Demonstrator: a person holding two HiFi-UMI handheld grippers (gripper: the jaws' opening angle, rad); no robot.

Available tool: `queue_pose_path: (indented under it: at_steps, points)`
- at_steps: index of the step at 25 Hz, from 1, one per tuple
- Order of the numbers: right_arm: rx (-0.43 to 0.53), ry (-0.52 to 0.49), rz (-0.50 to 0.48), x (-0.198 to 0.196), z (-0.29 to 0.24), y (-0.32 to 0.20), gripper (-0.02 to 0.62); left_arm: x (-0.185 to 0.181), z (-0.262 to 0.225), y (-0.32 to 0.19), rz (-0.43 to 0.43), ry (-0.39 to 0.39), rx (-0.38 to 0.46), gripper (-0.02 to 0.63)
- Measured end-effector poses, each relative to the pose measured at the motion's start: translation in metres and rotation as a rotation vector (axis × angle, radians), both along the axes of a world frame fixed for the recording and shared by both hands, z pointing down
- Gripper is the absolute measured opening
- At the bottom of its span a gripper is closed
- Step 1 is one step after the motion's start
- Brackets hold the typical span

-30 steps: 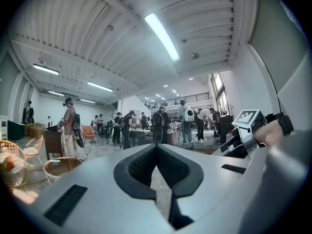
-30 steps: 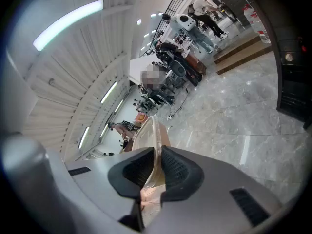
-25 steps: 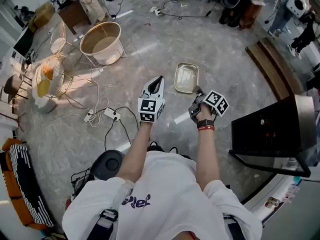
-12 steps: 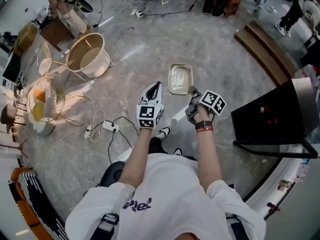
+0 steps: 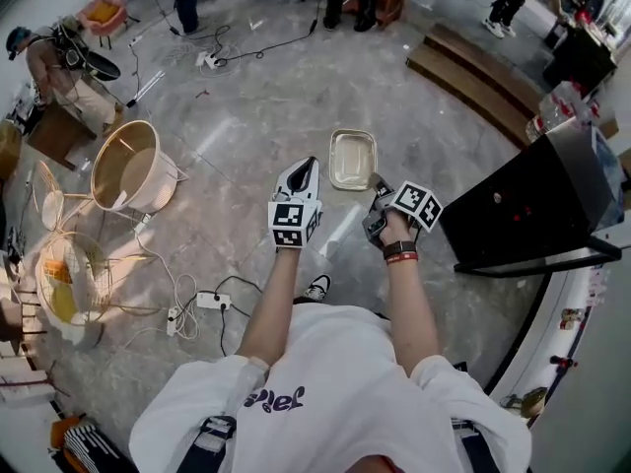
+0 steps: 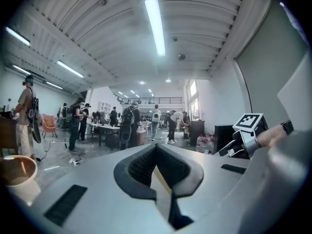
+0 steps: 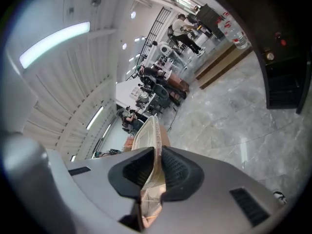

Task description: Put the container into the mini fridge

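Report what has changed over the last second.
The person turned right toward the mini fridge, carrying both tools along; in the head view the basket slid left and down. Unchanged: the right tool stays clamped on the container by its rim, the left tool empty beside it.

- A white short-sleeved T-shirt [image 5: 335,382] with dark purple lettering is worn.
- Dark straps [image 5: 210,434] are seen at both shoulders.
- A black-and-red wristband [image 5: 399,252] is worn on the right wrist.
- The left gripper [image 5: 310,161] and right gripper [image 5: 375,180] are shelled in pale grey, padded in ribbed black, and topped with black-and-white marker cubes [image 5: 289,223].
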State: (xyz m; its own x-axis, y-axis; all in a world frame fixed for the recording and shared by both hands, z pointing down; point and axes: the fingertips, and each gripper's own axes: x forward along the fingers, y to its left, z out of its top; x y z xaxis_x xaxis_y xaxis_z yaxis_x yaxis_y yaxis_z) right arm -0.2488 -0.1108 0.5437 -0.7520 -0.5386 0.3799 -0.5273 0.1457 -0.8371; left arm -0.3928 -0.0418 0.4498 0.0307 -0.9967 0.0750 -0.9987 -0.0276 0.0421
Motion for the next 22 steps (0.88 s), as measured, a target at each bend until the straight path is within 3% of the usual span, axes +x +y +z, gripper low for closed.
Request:
queue_pose_path:
  at_steps: [16,22]
  points:
    - [0.009,-0.003,0.463,0.091,0.008,-0.034,0.06,0.068,0.02,-0.093,0.465,0.007,-0.015,0.02]
    - [0.017,-0.008,0.622,0.137,0.007,-0.026,0.06,0.121,0.025,-0.106,0.636,0.016,-0.028,0.02]
